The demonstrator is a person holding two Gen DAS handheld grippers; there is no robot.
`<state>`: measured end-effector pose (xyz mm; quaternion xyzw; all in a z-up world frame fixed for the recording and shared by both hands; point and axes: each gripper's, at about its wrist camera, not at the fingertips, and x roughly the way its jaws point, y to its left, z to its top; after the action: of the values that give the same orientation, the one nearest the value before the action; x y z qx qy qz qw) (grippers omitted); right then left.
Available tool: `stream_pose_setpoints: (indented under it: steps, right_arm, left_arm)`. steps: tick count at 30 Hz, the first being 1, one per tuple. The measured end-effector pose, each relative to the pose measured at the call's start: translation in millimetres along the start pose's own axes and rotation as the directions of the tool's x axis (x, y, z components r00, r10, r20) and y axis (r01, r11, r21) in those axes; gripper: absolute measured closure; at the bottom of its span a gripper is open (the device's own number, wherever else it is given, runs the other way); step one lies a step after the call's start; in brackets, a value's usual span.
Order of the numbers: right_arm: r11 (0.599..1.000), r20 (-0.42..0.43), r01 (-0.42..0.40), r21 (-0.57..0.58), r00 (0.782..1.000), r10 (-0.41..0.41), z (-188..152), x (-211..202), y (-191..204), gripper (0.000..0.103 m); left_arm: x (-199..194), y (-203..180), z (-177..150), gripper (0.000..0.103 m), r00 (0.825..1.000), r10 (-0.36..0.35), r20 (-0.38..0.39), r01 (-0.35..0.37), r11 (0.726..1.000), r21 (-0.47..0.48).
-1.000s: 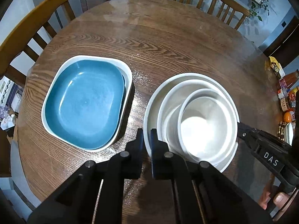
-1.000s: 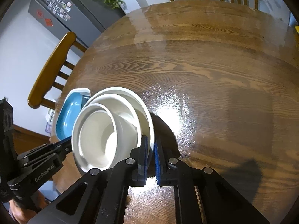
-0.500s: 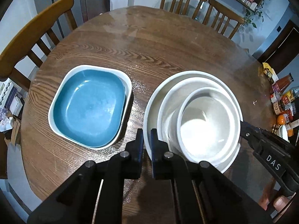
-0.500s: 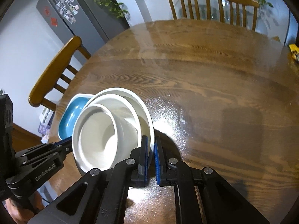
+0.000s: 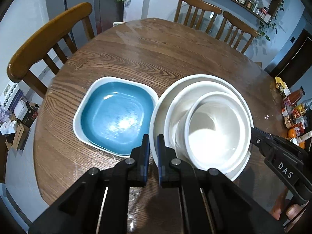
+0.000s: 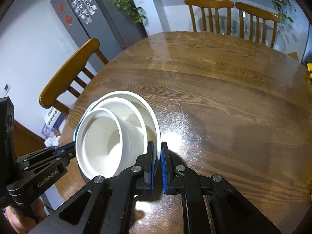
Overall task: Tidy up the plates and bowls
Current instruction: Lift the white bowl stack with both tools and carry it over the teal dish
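both grippers are pinching the white plate (image 5: 230, 81) under the nested white bowls (image 5: 216, 128): left gripper (image 5: 154, 146) at its 7 o'clock rim, right gripper (image 6: 158, 156) opposite, jaws pressing together, stack hanging above the desk (image 5: 136, 54), blue dish (image 5: 115, 115) at 9 o'clock.

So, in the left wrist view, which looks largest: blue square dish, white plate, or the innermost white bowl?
1. white plate
2. blue square dish, though the plate is lifted nearer the camera, so unsure
3. innermost white bowl

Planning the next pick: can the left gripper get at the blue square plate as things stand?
Probably not yet. The left gripper is shut on the rim of the white bowl stack, which the right gripper also grips. The blue square plate lies uncovered beside it, so access is free after release.
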<state>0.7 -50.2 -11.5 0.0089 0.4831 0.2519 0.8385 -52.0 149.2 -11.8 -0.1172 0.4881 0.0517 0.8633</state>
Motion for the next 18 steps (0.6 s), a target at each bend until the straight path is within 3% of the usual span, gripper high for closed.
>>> stream_pose_setpoints:
  steps: [13, 18]
  right_arm:
    - [0.997, -0.037, -0.056, -0.056, 0.998, 0.054, 26.9, 29.2, 49.6, 0.093]
    - [0.996, -0.076, -0.074, -0.057, 0.995, 0.070, 38.3, 52.1, 65.5, 0.093]
  left_arm:
    - [-10.1, 55.1, 18.2, 0.101, 0.998, 0.053, 0.028, -0.052, 0.997, -0.058]
    - [-0.8, 77.0, 29.5, 0.101, 0.997, 0.081, 0.006, -0.080, 0.994, -0.077]
